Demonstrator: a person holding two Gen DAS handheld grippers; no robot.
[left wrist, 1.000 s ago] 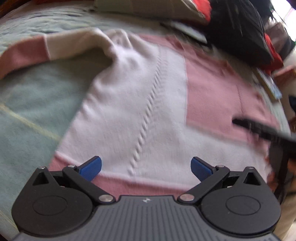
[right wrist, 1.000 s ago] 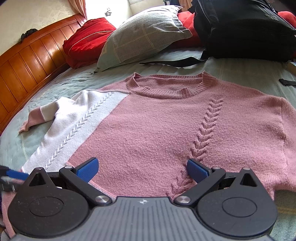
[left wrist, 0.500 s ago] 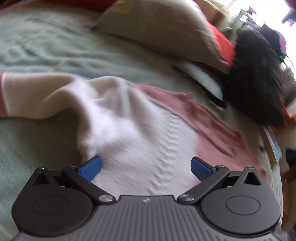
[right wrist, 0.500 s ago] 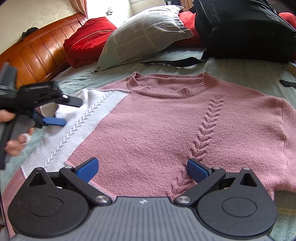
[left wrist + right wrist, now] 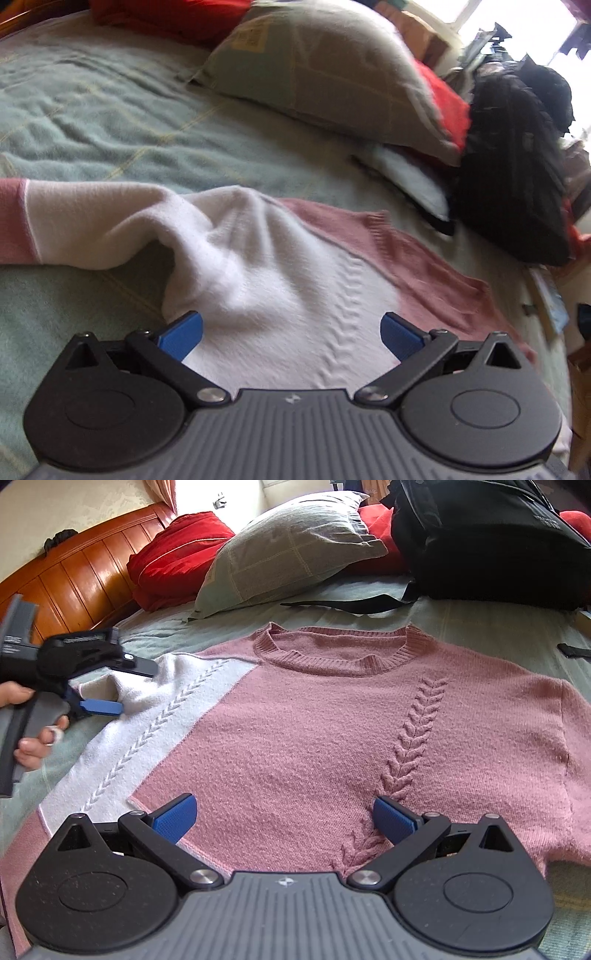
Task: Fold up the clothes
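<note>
A pink and white knit sweater (image 5: 332,738) lies flat, front up, on the green bedspread (image 5: 480,624). Its white left shoulder (image 5: 258,266) bunches where the white sleeve (image 5: 92,225) with a pink cuff runs off to the left. My left gripper (image 5: 291,332) stands open just over the white panel near the armpit, nothing between its blue pads. From the right wrist view that left gripper (image 5: 99,705) shows at the white shoulder, held by a hand (image 5: 33,738). My right gripper (image 5: 284,818) hovers open above the sweater's lower front.
A grey-green pillow (image 5: 288,550) and red cushions (image 5: 177,554) lie behind the collar. A black backpack (image 5: 487,535) sits at the back right, its strap (image 5: 347,605) trailing onto the bed. A wooden headboard (image 5: 74,576) runs along the left.
The left gripper moved from the sweater's hem up to the white shoulder and sleeve. The right gripper stayed still. Both stayed open.
</note>
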